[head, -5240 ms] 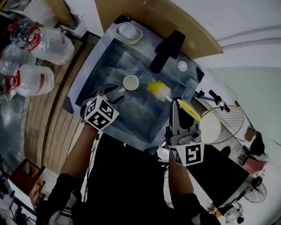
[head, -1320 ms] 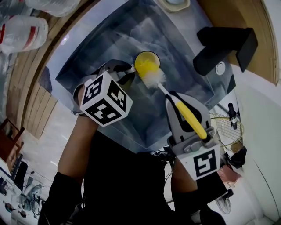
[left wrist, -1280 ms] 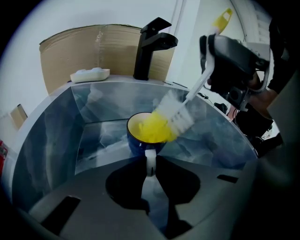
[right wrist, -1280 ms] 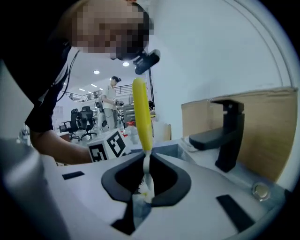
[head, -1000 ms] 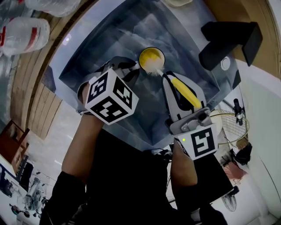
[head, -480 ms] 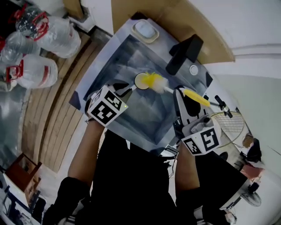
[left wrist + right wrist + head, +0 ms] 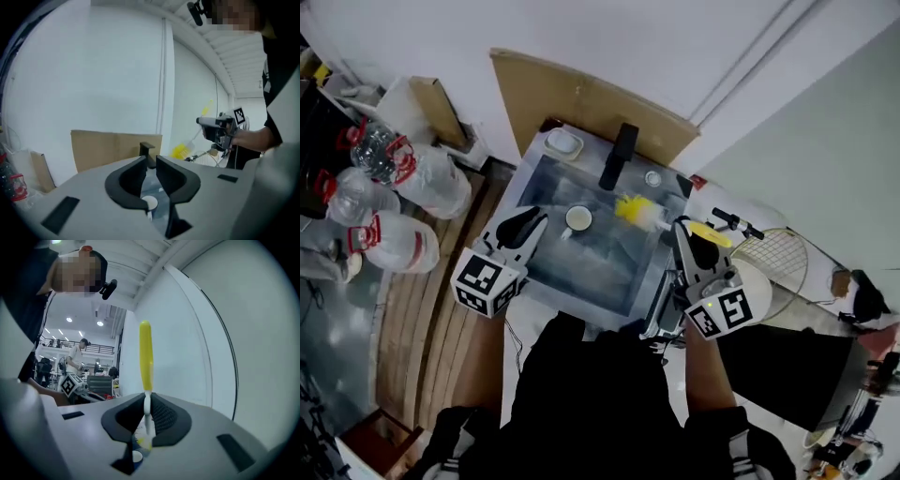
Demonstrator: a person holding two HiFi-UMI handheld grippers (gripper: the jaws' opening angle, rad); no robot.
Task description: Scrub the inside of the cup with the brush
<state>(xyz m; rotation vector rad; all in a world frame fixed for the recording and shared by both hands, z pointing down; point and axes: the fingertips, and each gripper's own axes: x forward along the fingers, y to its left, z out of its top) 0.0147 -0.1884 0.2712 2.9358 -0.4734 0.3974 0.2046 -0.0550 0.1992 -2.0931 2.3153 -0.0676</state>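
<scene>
Two grippers hover: my right gripper [image 7: 682,234] clamps the brush [image 7: 637,211], its head pointing left toward the cup [image 7: 578,218] in the sink [image 7: 600,262]. My left gripper [image 7: 538,219], jaws just opened and empty, is nearer it.

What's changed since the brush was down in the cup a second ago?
The left gripper has just been opening its fingers, let the cup go and rose, nothing between them. The right gripper lifted the brush out. Brush still gripped; cup still in the sink.
</scene>
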